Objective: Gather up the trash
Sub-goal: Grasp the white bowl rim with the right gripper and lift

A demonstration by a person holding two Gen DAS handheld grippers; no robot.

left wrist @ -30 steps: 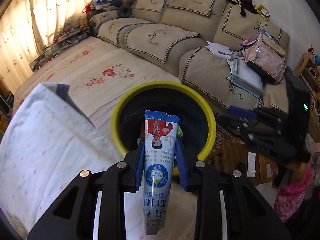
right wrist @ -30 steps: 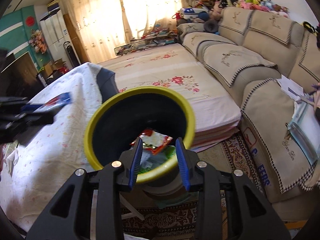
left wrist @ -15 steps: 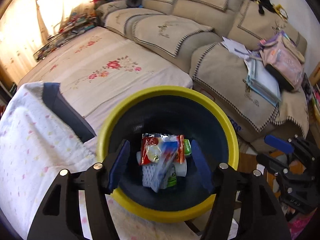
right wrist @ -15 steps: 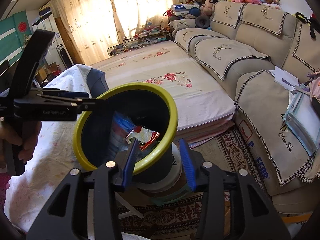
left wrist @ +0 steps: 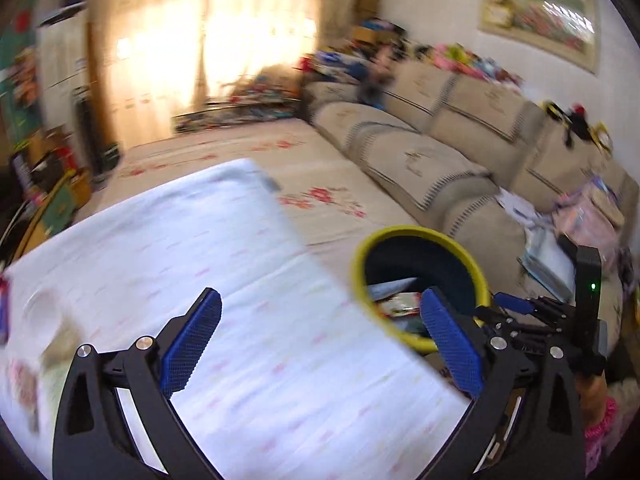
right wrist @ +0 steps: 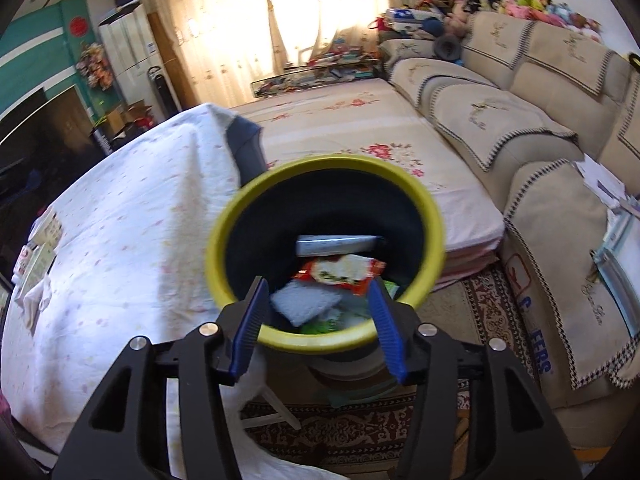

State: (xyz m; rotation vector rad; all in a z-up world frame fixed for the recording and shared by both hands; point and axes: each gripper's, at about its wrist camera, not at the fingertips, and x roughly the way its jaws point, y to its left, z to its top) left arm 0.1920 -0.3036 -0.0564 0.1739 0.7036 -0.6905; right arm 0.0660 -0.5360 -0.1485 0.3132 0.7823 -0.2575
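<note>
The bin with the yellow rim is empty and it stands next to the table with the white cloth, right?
Not quite. The bin with the yellow rim isn't empty: the right wrist view shows wrappers inside, among them a red and white packet. It does stand beside the table with the white cloth.

My left gripper (left wrist: 318, 334) points down at a slant, its jaws opening wide with nothing between the blue pads. My right gripper (right wrist: 316, 322) also tilts downward, jaws opening about halfway and empty; my right hand (left wrist: 594, 394) grips its handle.
</note>
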